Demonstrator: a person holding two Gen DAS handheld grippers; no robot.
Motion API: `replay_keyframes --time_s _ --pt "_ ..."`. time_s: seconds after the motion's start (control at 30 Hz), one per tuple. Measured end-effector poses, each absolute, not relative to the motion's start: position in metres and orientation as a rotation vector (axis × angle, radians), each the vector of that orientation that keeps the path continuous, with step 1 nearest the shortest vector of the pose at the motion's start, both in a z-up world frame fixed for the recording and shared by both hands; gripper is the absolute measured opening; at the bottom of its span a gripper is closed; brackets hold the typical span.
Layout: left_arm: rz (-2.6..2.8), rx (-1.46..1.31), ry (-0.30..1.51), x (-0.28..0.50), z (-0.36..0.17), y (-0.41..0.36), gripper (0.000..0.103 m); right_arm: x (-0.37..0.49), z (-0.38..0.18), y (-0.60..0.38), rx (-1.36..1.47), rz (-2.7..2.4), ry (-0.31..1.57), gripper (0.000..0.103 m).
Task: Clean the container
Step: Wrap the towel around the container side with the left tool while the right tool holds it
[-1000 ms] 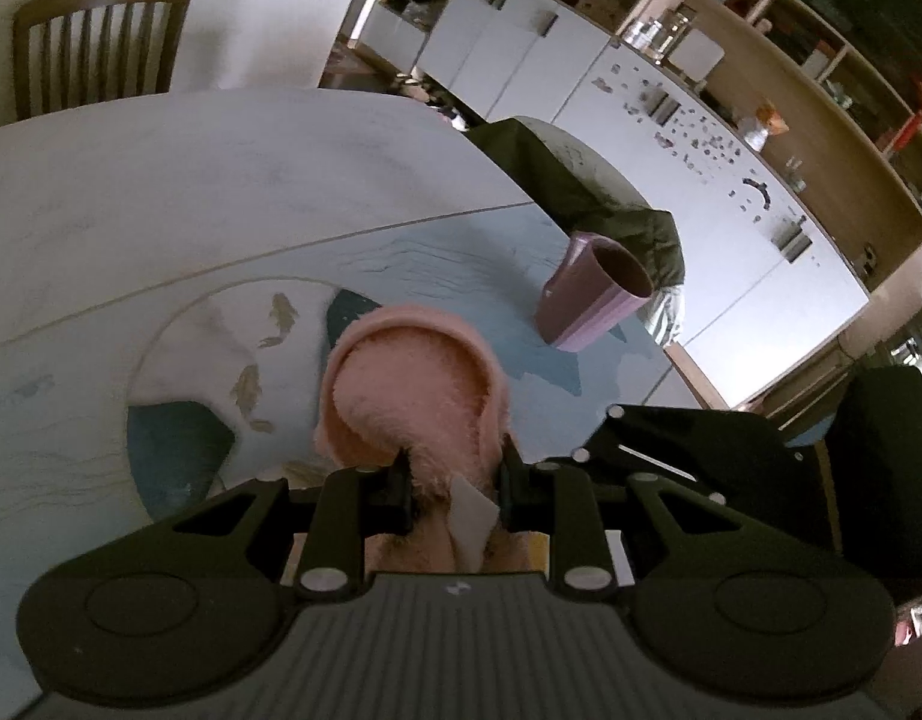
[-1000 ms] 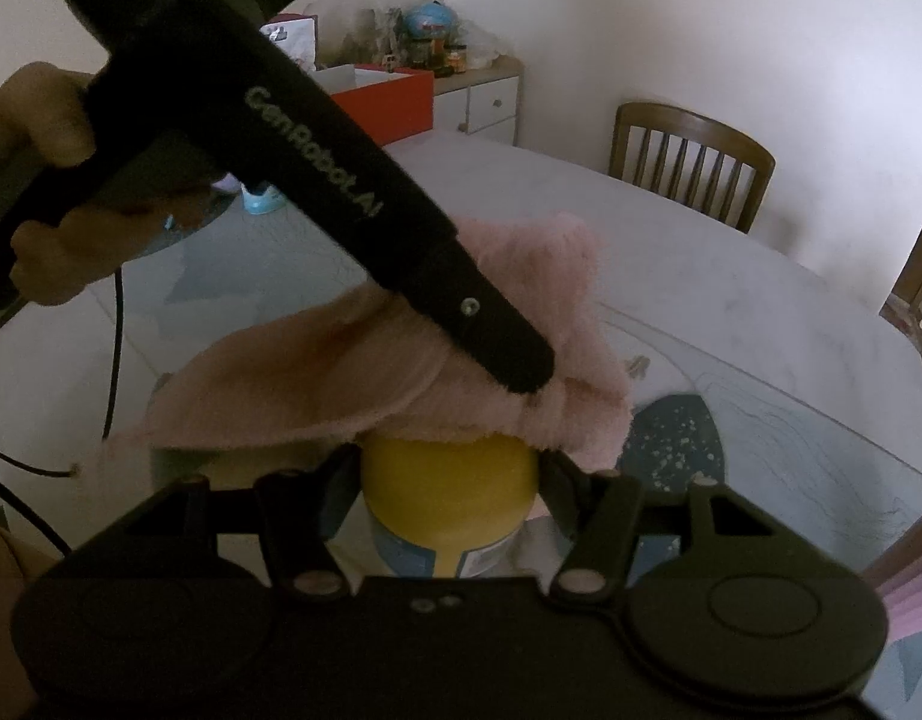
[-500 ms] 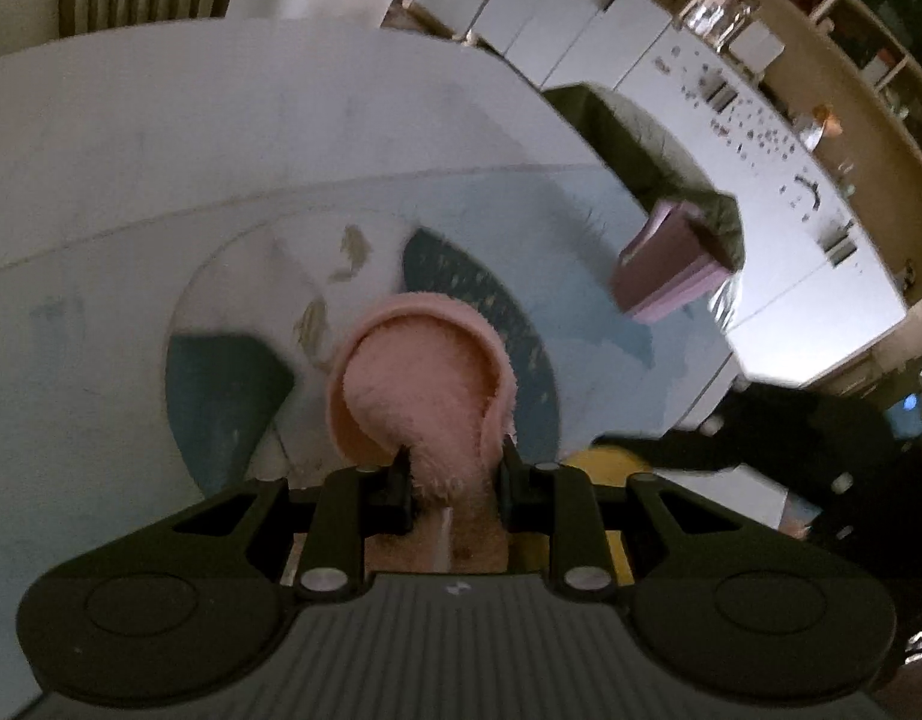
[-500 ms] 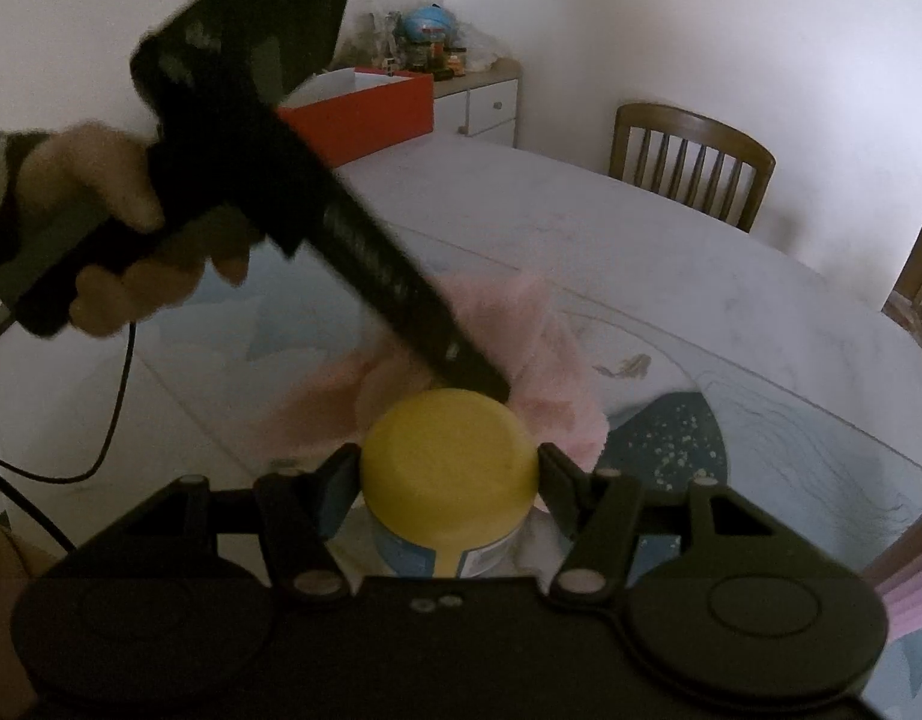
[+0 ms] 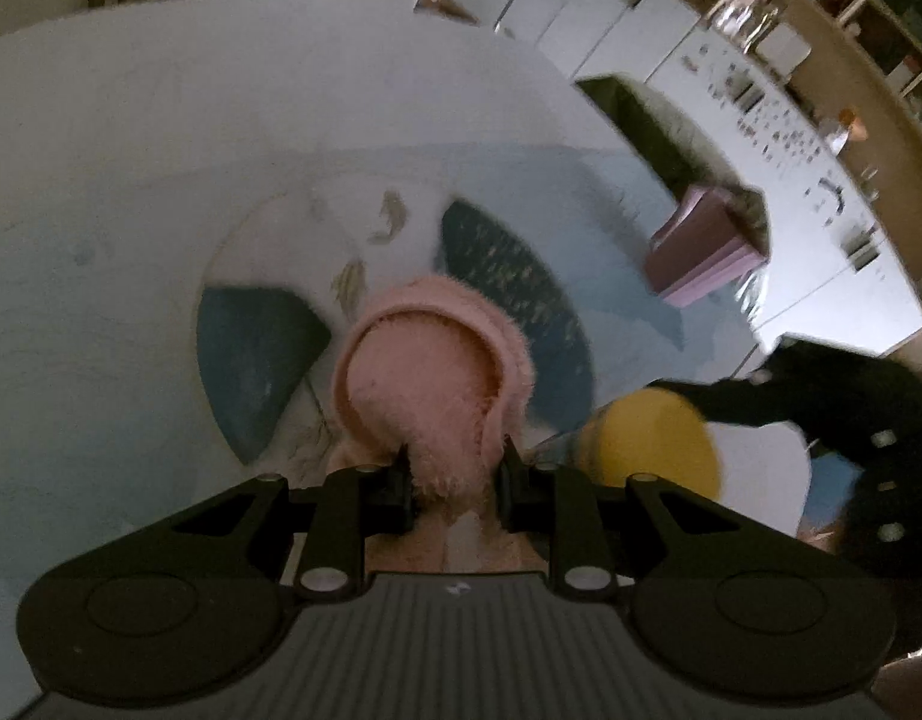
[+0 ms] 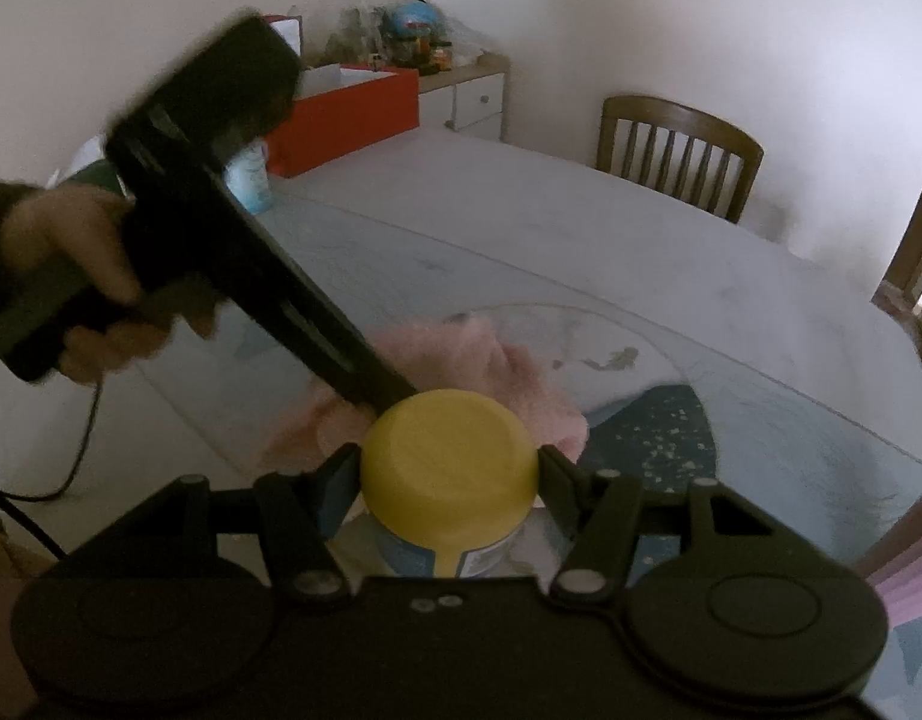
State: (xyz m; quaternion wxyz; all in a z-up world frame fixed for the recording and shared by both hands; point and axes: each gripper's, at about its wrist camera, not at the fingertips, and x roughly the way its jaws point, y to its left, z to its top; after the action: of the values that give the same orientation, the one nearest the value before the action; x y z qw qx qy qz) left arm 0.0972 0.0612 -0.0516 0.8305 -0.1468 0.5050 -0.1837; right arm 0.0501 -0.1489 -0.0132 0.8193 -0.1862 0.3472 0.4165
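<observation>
The right claw pinches the yellow-lidded container upright at the bench's near edge. The left claw grips the pink cloth just beside the lid (mid-wipe, I'd judge); the container's sides look undone.

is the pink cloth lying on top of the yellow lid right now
No, the pink cloth lies on the table behind the jar, and the yellow lid between the right tongs is bare.

Both matte black plastic grippers, left and right, show silver pivot screws; a black cable trails from the left one's handle.
</observation>
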Motion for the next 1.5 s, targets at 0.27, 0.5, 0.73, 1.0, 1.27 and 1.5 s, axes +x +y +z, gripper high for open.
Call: replay_keyframes --time_s 0.27,0.5,0.73,1.0,1.27,1.5 --pt "-0.414 -0.351 0.934 0.076 0.010 0.069 0.024 0.051 -0.017 -0.151 -0.408 0.845 0.732 0.062" --pt "-0.493 -0.363 0.863 0.066 0.047 0.055 0.024 0.051 -0.017 -0.154 -0.398 0.805 0.732 0.062" --pt "-0.593 -0.337 0.912 0.069 0.043 0.019 0.024 0.052 -0.018 -0.156 -0.389 0.789 0.732 0.062" --pt "-0.586 -0.300 0.986 0.077 0.017 -0.002 0.024 0.054 -0.018 -0.156 -0.396 0.790 0.724 0.062" --pt "-0.517 -0.282 0.979 0.075 0.004 0.006 0.023 0.056 -0.019 -0.155 -0.398 0.783 0.713 0.062" --pt "-0.461 -0.314 0.975 0.079 -0.001 0.019 0.023 0.061 -0.021 -0.154 -0.383 0.779 0.718 0.062"
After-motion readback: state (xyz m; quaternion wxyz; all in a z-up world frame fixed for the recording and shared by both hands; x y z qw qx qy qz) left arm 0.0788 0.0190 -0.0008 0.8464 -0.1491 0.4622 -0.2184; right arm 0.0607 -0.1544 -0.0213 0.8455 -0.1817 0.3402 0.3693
